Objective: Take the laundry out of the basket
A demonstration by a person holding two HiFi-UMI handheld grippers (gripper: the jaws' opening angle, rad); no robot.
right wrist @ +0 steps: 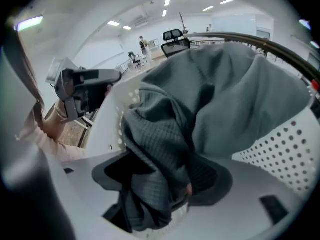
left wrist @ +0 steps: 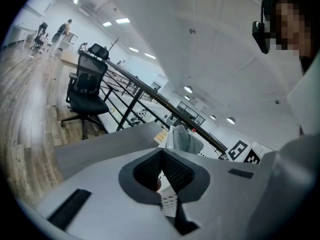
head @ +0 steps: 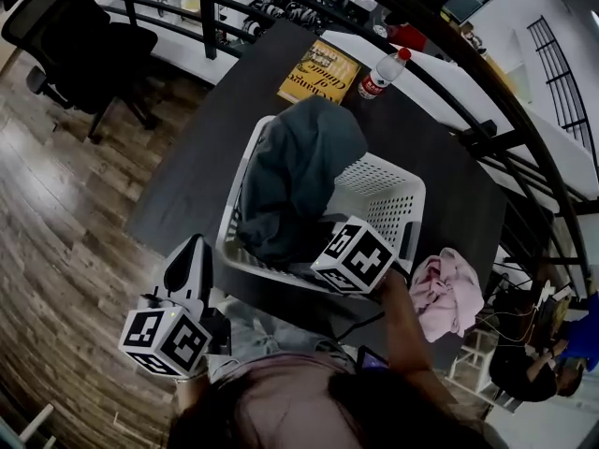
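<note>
Grey-green cloth, a thick waffle-knit garment [head: 299, 176], fills the left half of a white perforated laundry basket [head: 393, 190] and hangs over its left wall. The basket stands on a dark table [head: 187, 176]. Nothing else shows inside it, and its right half is bare plastic. A pink garment [head: 447, 293] lies crumpled on the table just beside the basket's right side, already out.

The right gripper [right wrist: 162, 176] points steeply down into the basket at its near rim. Its jaws stand wide apart with a bunched fold of the grey-green garment between them, and the pads do not appear to squeeze it. The left gripper [left wrist: 162, 154] hovers outside the basket's near-left corner, jaws together on nothing.

The step in hand looks like taking hold of the last piece of laundry. Next, the right jaws need to close firmly on that fold, then lift high enough for the long draped cloth to clear the rim, since it may drag the light basket along. A yellow book [head: 320, 73] and a plastic bottle [head: 384, 71] lie beyond.
</note>
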